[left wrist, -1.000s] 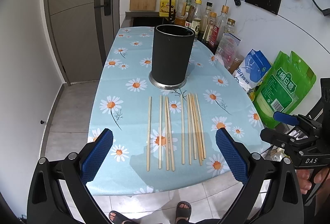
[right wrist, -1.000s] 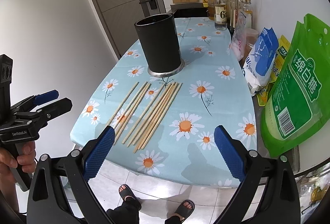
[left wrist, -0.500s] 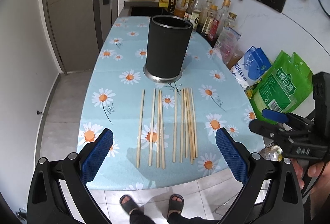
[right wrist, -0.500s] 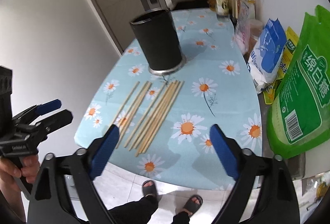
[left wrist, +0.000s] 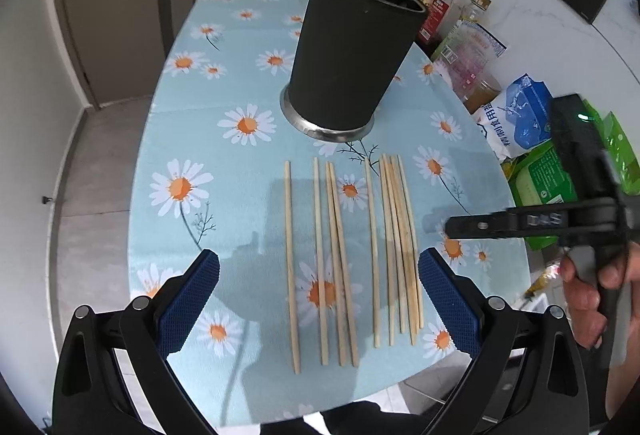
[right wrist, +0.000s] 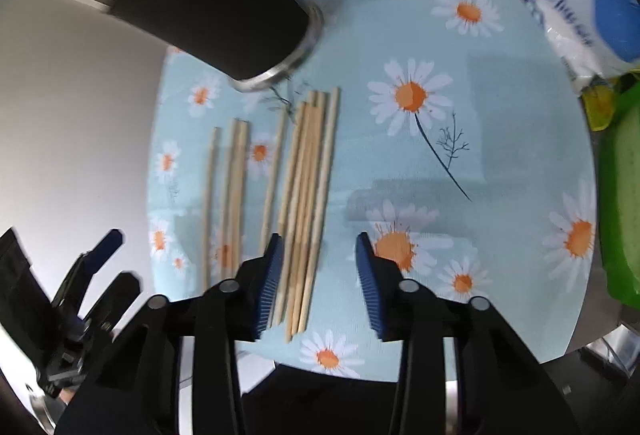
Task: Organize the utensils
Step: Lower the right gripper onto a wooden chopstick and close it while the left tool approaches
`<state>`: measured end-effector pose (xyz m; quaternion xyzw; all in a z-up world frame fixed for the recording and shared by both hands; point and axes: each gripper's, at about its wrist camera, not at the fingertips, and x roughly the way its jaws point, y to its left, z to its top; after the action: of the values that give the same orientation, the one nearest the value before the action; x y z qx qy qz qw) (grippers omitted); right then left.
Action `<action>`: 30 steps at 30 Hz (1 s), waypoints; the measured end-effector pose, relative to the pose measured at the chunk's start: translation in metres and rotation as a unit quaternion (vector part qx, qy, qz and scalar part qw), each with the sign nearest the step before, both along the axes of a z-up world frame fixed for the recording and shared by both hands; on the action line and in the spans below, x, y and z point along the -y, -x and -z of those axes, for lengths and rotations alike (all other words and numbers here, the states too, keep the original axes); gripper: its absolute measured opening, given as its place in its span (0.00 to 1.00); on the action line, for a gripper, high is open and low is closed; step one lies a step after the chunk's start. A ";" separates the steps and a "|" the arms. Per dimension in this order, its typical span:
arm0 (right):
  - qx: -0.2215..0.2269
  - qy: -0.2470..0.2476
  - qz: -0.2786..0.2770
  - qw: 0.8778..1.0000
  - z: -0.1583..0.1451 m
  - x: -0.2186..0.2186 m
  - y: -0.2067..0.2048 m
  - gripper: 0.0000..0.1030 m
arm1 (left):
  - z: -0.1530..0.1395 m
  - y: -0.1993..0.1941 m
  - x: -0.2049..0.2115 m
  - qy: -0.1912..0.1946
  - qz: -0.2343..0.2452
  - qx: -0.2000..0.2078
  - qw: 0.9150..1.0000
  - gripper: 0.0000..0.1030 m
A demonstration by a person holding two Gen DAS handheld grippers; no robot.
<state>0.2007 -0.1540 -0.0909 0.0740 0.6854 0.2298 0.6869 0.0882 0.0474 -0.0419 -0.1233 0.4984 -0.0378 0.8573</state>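
The daisy-print table [left wrist: 224, 83] carried a tall black holder [left wrist: 352, 55] at twelve o'clock, ready to take the chopsticks [left wrist: 344, 255] laid in a row at six. The left gripper [left wrist: 318, 299] hung wide open over them. The right gripper [right wrist: 318, 283] had just been narrowing around the rightmost bunch, probably not yet pinching, though blur hid contact.

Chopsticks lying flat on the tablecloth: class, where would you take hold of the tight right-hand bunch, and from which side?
Grip the bunched chopsticks near their near ends, from above, fingers straddling crosswise: they lie flat, parallel and touching.
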 end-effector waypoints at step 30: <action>0.026 0.221 0.001 0.975 0.033 -0.084 -0.006 0.06 | 0.051 -0.039 -0.041 0.064 0.064 -0.054 0.994 0.94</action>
<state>0.2065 -0.0699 -0.1240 -0.0847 0.7008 0.0739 0.7044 0.1269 0.0887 -0.0927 -0.1474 0.5475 -0.1176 0.8153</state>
